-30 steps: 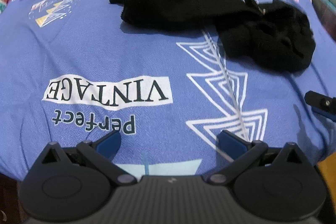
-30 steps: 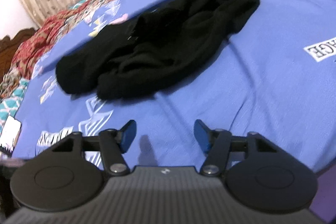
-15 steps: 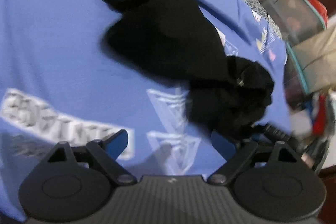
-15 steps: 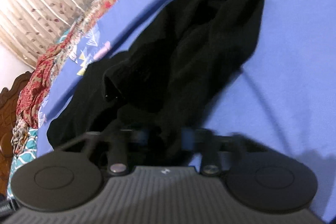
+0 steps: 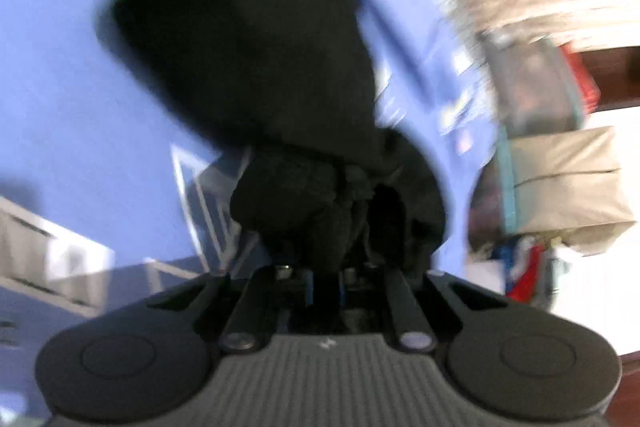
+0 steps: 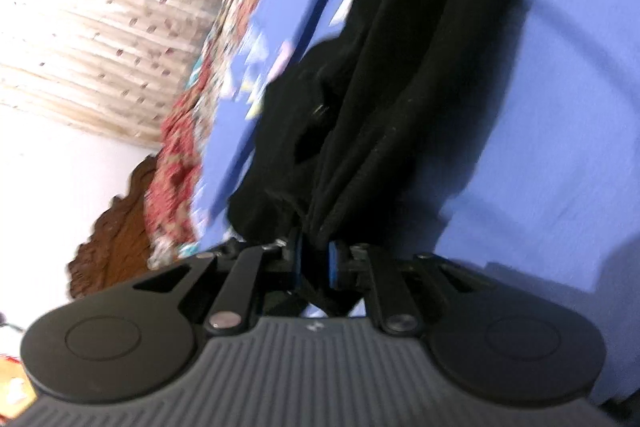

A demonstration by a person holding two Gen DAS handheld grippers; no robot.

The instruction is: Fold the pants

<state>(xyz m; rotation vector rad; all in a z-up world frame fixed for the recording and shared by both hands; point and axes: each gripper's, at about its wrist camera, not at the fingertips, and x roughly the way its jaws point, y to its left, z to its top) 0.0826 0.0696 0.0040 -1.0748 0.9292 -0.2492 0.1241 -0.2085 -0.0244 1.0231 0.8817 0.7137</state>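
The black pants [image 5: 256, 39] lie crumpled on a blue printed bedsheet [image 5: 60, 75]. In the left wrist view my left gripper [image 5: 326, 281] is shut on a bunched edge of the pants, black cloth pinched between its blue pads. In the right wrist view the pants [image 6: 420, 67] stretch away in long folds, and my right gripper [image 6: 314, 263] is shut on their near end, cloth squeezed between the blue pads. Both views are tilted and blurred.
A pleated curtain [image 6: 92, 19] and a red patterned quilt [image 6: 180, 147] run along the bed's far side, by a carved wooden headboard [image 6: 116, 231]. Bags and a clear storage box [image 5: 532, 87] are stacked beyond the bed's edge in the left wrist view.
Both grippers were open over the bare sheet; they moved in to the pants and shut on the cloth. Both wrists rolled, so the views tilted.
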